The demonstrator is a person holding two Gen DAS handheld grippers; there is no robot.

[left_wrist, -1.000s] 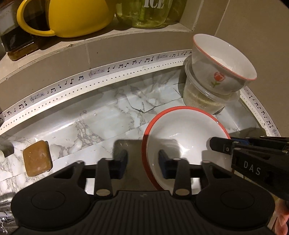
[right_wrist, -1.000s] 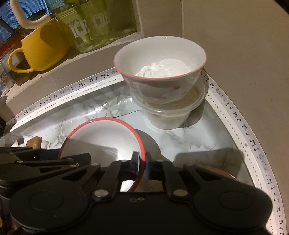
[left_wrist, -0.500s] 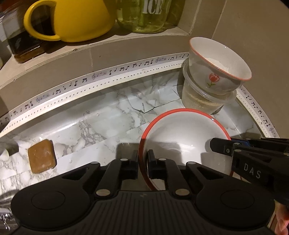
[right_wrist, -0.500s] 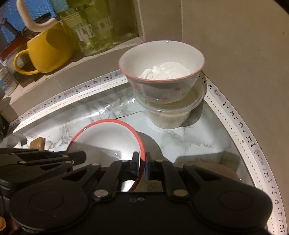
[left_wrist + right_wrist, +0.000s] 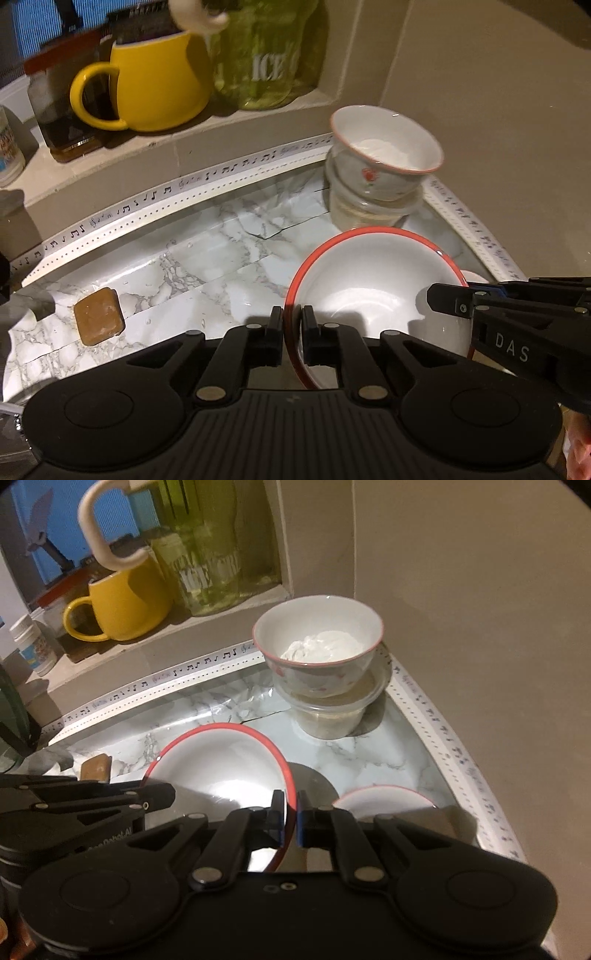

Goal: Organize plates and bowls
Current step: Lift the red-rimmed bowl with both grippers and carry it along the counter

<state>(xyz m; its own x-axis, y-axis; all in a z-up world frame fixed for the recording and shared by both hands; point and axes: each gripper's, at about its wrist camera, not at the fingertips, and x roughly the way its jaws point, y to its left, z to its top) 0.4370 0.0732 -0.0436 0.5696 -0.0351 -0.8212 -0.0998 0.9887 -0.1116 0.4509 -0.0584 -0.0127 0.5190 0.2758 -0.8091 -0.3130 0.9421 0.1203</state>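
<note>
I see left gripper (image 5: 292, 334) and right gripper (image 5: 291, 818) both clamped on red-rimmed bowl (image 5: 373, 291). Stacked flower bowl (image 5: 384, 147) on plastic tub (image 5: 369, 214) upper right; small dish (image 5: 384, 801) lower right; brown block (image 5: 98, 315) left.

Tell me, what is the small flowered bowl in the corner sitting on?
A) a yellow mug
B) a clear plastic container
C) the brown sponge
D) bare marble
B: the flowered bowl rests on top of a clear plastic container in the corner.
</note>
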